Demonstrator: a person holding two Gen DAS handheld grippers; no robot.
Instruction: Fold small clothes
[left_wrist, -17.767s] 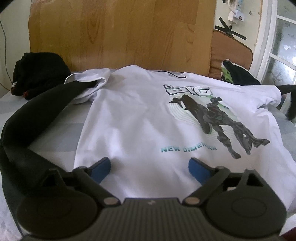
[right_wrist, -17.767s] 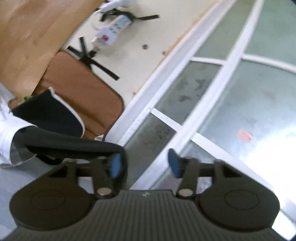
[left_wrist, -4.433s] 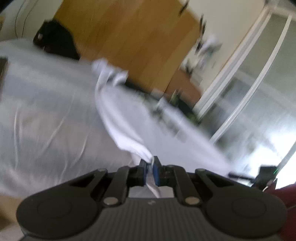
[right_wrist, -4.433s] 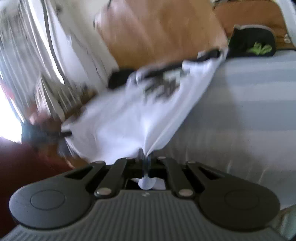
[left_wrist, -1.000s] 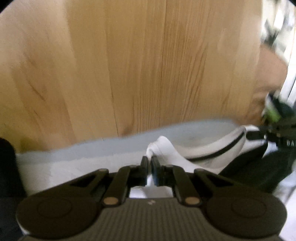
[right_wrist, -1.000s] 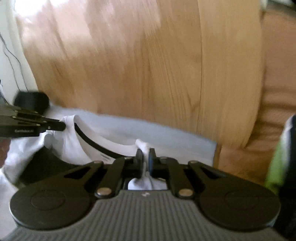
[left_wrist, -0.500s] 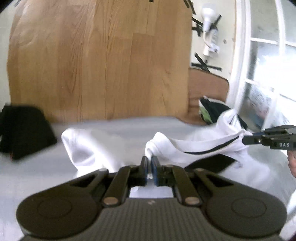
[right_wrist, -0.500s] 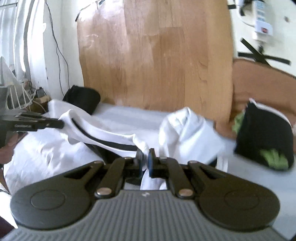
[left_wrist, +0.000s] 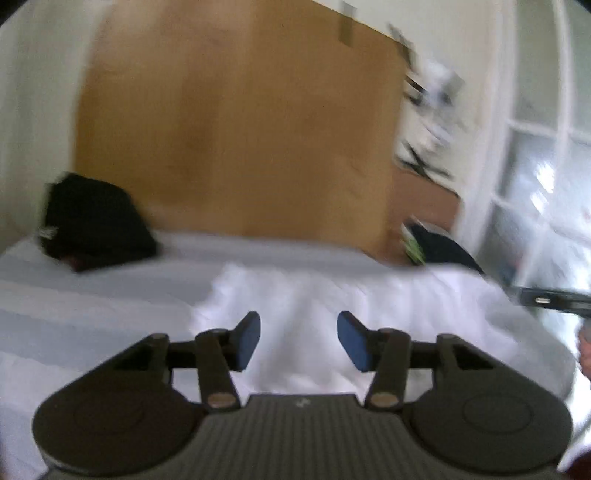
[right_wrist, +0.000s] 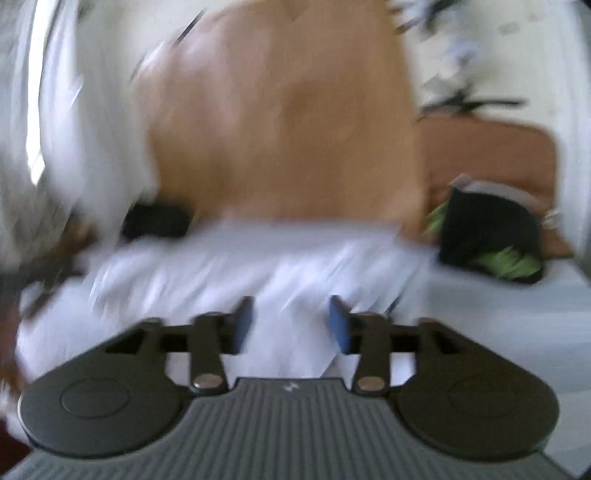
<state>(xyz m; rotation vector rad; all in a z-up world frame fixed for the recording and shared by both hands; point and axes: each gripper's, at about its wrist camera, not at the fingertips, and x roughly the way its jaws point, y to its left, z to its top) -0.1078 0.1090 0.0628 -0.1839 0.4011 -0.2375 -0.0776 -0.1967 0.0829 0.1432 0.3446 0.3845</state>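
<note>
White cotton T-shirt (left_wrist: 369, 314) lies spread on the bed with the pale grey striped sheet (left_wrist: 92, 306), and it has no print visible on the side that faces up. Both pictures are blurred, so fine folds cannot be read. In the left wrist view the left claw (left_wrist: 298, 339) is open, its two blue pads (left_wrist: 246, 341) wide apart, with nothing between them; it hangs over the near part of the shirt, close to the shirt's left edge. Beyond that edge the sheet is bare as far as the black bundle of cloth (left_wrist: 92, 225) at the far left corner of the bed. The far edge of the shirt stops before the wooden headboard panel (left_wrist: 236, 129), and a strip of sheet shows between them.

In the right wrist view the right claw (right_wrist: 291, 323) is open too, with nothing between its blue pads (right_wrist: 338, 325), above the white cotton T-shirt (right_wrist: 258, 280). The shirt's right edge runs just past the right finger, and bare sheet (right_wrist: 498, 314) lies to the right of it. A black garment with green marks (right_wrist: 491, 236) sits at the far right of the bed, apart from the shirt, against a brown cushion (right_wrist: 487, 155). In the left wrist view a part of the right tool (left_wrist: 554, 299) shows beside the shirt's right edge.
</note>
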